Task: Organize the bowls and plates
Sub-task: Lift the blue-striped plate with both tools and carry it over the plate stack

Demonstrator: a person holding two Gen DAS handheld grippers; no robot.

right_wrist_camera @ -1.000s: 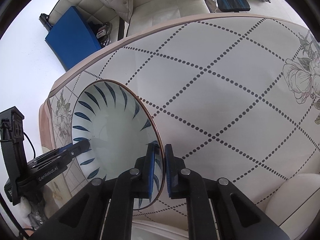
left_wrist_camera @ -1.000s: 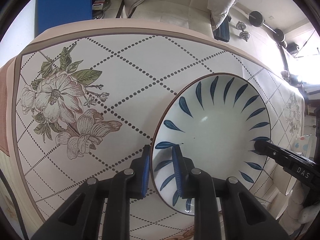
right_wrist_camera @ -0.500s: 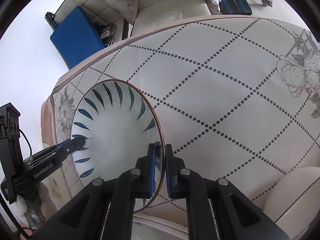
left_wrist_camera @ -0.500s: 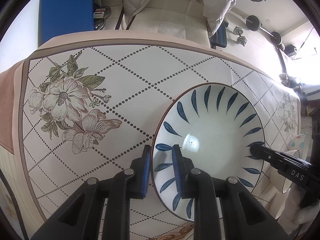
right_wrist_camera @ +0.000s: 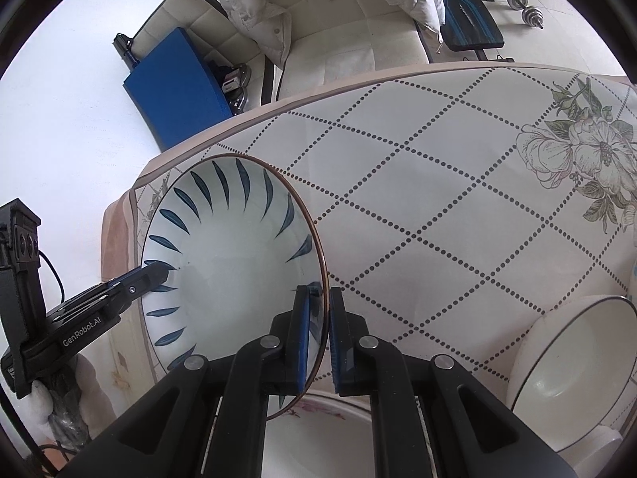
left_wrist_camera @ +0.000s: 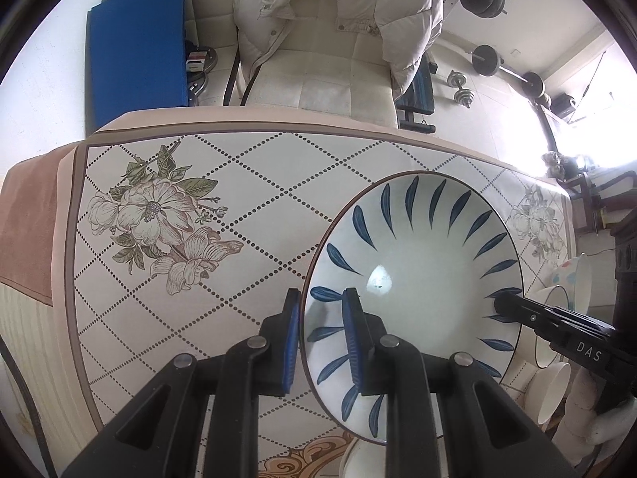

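Note:
A wide white bowl with blue leaf strokes and a brown rim (left_wrist_camera: 414,275) (right_wrist_camera: 235,263) hangs above the flowered tablecloth (left_wrist_camera: 247,183), held from two sides. My left gripper (left_wrist_camera: 321,298) is shut on the bowl's near-left rim, one pad outside and one inside. My right gripper (right_wrist_camera: 320,292) is shut on the opposite rim in the same way. Each wrist view also shows the other gripper pinching the far rim: the right gripper (left_wrist_camera: 497,306) and the left gripper (right_wrist_camera: 161,271).
A white bowl with a dark rim (right_wrist_camera: 577,362) stands at the table's near right, and a larger white dish (right_wrist_camera: 318,434) lies under the held bowl. A dotted bowl (left_wrist_camera: 567,279) and paper cups (left_wrist_camera: 553,390) stand at the right. Behind the table is a chair with a pale jacket (left_wrist_camera: 338,12).
Both grippers have risen with the bowl between them. The table has dropped away, showing more of the chair, the floor and the dishes below. Neither grip has changed.

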